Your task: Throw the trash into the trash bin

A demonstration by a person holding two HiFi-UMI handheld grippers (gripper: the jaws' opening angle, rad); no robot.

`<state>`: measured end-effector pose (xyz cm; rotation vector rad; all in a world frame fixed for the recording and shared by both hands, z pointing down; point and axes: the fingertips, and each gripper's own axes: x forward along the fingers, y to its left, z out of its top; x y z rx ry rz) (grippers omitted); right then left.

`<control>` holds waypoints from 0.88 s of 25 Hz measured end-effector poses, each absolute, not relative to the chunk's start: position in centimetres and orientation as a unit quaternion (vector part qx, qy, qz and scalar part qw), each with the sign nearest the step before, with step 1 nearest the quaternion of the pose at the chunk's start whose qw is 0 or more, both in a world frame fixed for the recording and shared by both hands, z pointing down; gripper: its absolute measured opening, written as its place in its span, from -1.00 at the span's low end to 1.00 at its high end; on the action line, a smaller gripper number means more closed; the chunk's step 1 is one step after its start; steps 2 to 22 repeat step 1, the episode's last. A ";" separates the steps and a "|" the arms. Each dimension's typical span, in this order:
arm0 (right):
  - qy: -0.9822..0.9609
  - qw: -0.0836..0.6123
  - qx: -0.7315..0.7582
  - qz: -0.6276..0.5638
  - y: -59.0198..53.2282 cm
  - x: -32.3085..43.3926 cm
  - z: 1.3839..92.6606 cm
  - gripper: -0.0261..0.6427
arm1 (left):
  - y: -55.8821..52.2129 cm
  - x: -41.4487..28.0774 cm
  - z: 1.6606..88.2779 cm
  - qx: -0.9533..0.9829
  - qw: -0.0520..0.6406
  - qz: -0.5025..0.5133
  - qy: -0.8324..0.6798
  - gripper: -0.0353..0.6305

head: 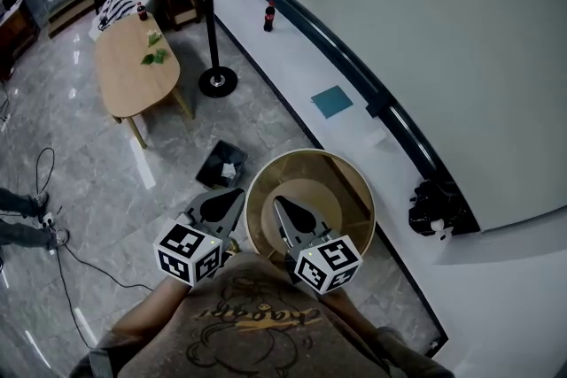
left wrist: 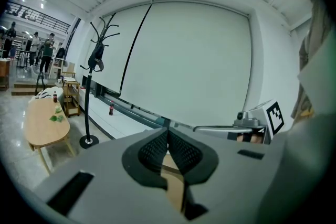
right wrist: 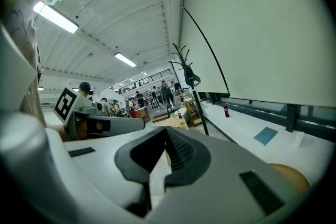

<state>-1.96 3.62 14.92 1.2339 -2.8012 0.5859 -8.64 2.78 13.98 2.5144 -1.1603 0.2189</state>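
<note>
On glossy marble (head: 115, 190), round tan bin (head: 310, 158)

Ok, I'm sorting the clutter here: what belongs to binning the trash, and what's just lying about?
Job: round tan bin, small black bin, likely the green scraps on the wooden table.
Lying about: coat stand, cola bottle, teal sheet.

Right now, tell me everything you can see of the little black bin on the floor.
The small black bin shows only in the head view, from above. It has a square mouth and dark, plastic-looking walls, and stands upright, open and lidless on the grey marbled floor. Inside lie pale crumpled scraps. It sits between the oval wooden table and the large round tan tub, apart from both; only the floor touches it.
</note>
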 end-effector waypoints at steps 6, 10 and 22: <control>-0.899 0.013 0.396 0.188 3.7 -2.0 15.0 -0.87 | 2.9 -8.7 14.0 0.890 0.181 0.077 -0.411 -0.84; -0.899 0.013 0.396 0.188 3.7 -2.0 15.0 -0.87 | 2.9 -8.7 14.0 0.890 0.181 0.077 -0.411 -0.84; -0.899 0.013 0.396 0.188 3.7 -2.0 15.0 -0.87 | 2.9 -8.7 14.0 0.890 0.181 0.077 -0.411 -0.84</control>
